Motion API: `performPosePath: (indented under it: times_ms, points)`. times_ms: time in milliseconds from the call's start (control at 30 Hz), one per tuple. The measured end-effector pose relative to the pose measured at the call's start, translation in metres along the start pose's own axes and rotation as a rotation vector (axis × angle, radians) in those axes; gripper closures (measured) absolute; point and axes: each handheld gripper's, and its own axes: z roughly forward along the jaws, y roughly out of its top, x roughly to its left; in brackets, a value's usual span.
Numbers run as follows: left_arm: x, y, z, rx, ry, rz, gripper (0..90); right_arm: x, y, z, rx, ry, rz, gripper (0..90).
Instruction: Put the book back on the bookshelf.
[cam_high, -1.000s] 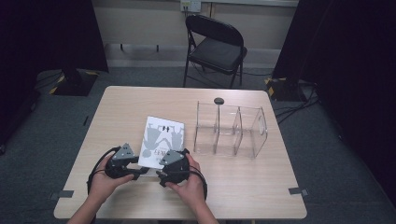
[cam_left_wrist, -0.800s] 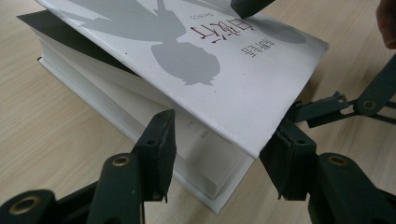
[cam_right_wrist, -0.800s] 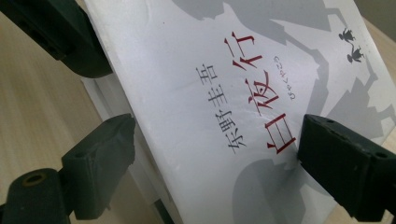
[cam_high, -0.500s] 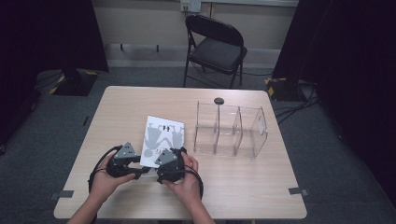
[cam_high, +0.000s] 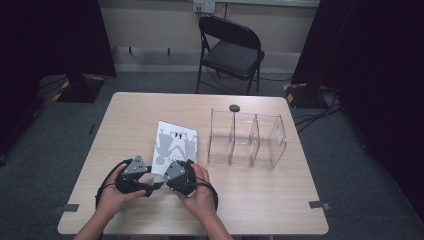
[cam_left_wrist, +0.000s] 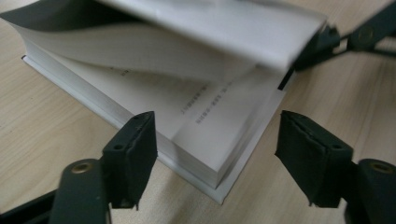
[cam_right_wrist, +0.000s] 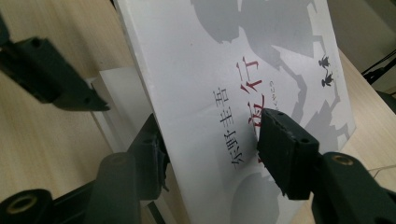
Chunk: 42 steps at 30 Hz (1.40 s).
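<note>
White book (cam_high: 172, 145) lies left of centre in the high view, near corner toward both hands; right gripper (cam_right_wrist: 210, 149) has just been closing and clasps the raised cover and front pages, apparently to open it; left gripper (cam_left_wrist: 215, 149) has just been opening, jaws released, straddling the lower page block's corner without touching; contact there is hard to judge.
</note>
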Motion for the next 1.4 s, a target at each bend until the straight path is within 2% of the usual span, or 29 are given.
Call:
performPosePath:
  times_ms: [67, 133, 300, 367, 433, 567, 667, 767, 833, 867, 933, 967, 1000, 1133, 1233, 1300, 1400]
  points:
    - [0.001, -0.003, 0.001, 0.02, 0.006, 0.011, 25.1, -0.004, 0.0, -0.002, -0.005, -0.006, 0.008, 48.6]
    - [0.002, -0.006, 0.001, 0.01, -0.002, 0.005, 25.1, -0.006, 0.002, -0.004, 0.0, -0.006, 0.008, 50.6]
    - [0.002, -0.007, 0.003, 0.007, -0.003, 0.023, 23.9, -0.011, 0.006, -0.006, 0.018, -0.012, -0.005, 54.5]
    - [0.001, -0.008, 0.005, 0.007, -0.021, 0.031, 23.3, -0.012, 0.007, -0.008, 0.024, -0.011, 0.006, 55.7]
    - [0.001, -0.009, 0.006, 0.004, -0.017, 0.048, 22.9, -0.014, 0.008, -0.011, 0.022, -0.013, 0.011, 57.0]
    - [0.001, -0.011, 0.006, -0.008, -0.03, 0.043, 21.2, -0.02, 0.009, -0.015, 0.028, 0.0, 0.028, 58.2]
    - [0.001, -0.012, 0.006, -0.007, -0.034, 0.057, 20.8, -0.023, 0.012, -0.017, 0.044, 0.003, 0.043, 59.1]
    - [0.0, -0.013, 0.004, -0.01, -0.035, 0.051, 20.8, -0.028, 0.014, -0.021, 0.05, 0.004, 0.065, 60.3]
    - [0.0, -0.012, 0.004, -0.006, -0.026, 0.064, 20.8, -0.031, 0.017, -0.023, 0.063, 0.005, 0.067, 61.2]
    - [-0.002, -0.012, 0.004, -0.006, -0.028, 0.054, 20.8, -0.032, 0.018, -0.023, 0.064, 0.003, 0.067, 61.6]
    - [-0.002, -0.013, 0.004, -0.001, -0.028, 0.067, 20.8, -0.036, 0.021, -0.026, 0.071, 0.002, 0.08, 62.5]
    - [-0.002, -0.014, 0.005, -0.004, -0.03, 0.055, 20.8, -0.038, 0.022, -0.028, 0.076, 0.001, 0.087, 62.8]
    - [-0.002, -0.014, 0.005, 0.001, -0.023, 0.065, 20.8, -0.04, 0.023, -0.029, 0.079, 0.0, 0.089, 63.2]
    - [-0.001, -0.015, 0.003, -0.014, -0.018, 0.054, 20.5, -0.046, 0.028, -0.035, 0.1, -0.006, 0.09, 64.8]
    - [0.0, -0.015, 0.001, -0.02, -0.013, 0.064, 20.3, -0.049, 0.03, -0.039, 0.105, -0.002, 0.095, 65.4]
    - [0.001, -0.017, 0.001, -0.014, -0.005, 0.077, 20.2, -0.051, 0.031, -0.041, 0.107, 0.002, 0.095, 65.7]
    - [0.001, -0.021, 0.004, 0.01, -0.005, 0.075, 20.0, -0.053, 0.033, -0.045, 0.126, 0.004, 0.113, 66.2]
